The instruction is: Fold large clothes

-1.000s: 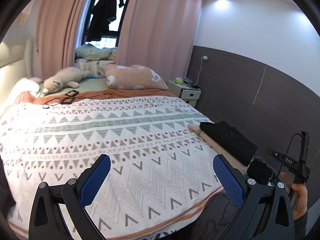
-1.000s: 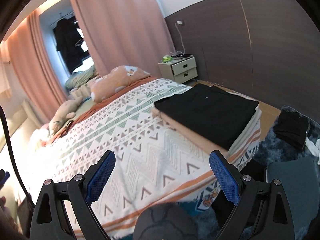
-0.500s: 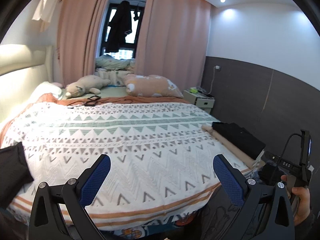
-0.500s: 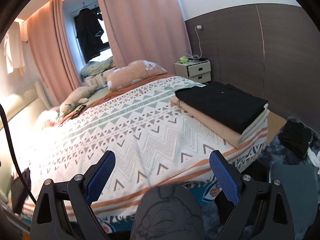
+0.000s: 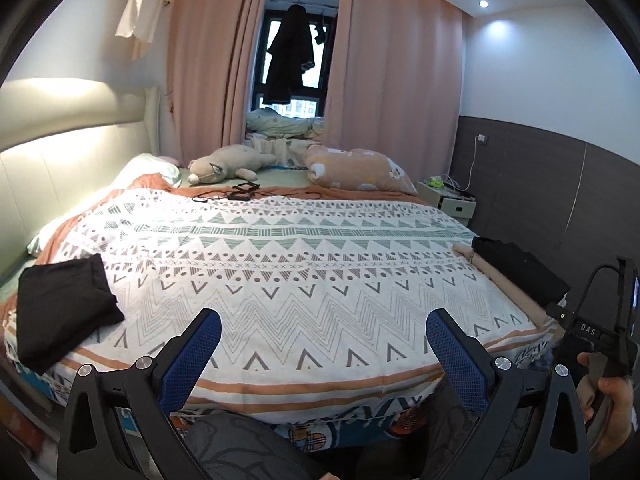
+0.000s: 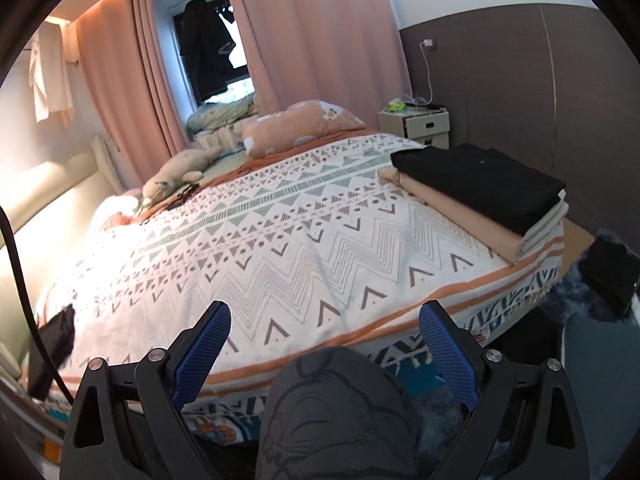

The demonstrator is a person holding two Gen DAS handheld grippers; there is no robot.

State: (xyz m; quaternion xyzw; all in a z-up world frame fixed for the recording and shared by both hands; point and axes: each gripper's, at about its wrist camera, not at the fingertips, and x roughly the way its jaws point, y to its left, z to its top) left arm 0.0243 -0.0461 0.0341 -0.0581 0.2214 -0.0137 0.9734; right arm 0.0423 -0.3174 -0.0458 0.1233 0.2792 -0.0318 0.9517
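Observation:
A stack of folded clothes sits on the bed's right corner, a black garment (image 6: 480, 184) on top of a beige one (image 6: 456, 216); the same stack (image 5: 520, 272) shows at the right in the left wrist view. A dark folded garment (image 5: 60, 304) lies on the bed's left corner, and it appears small at the left edge (image 6: 54, 344) in the right wrist view. My left gripper (image 5: 322, 334) hangs open over the bed's near edge, holding nothing. My right gripper (image 6: 324, 324) is open too, above the near edge, with nothing in it.
The bed carries a patterned white cover (image 5: 304, 272). A plush toy (image 5: 228, 164), a peach pillow (image 5: 356, 170) and cables (image 5: 240, 192) lie at its far end. A nightstand (image 6: 416, 122) stands at the right wall. A person's knee (image 6: 340, 412) is below the grippers. Dark items (image 6: 608, 272) lie on the floor.
Both views have pulled back and swung left from the bed. The dark garment on the left corner has come into view, and the stack at the right looks farther off. Both grippers stay open.

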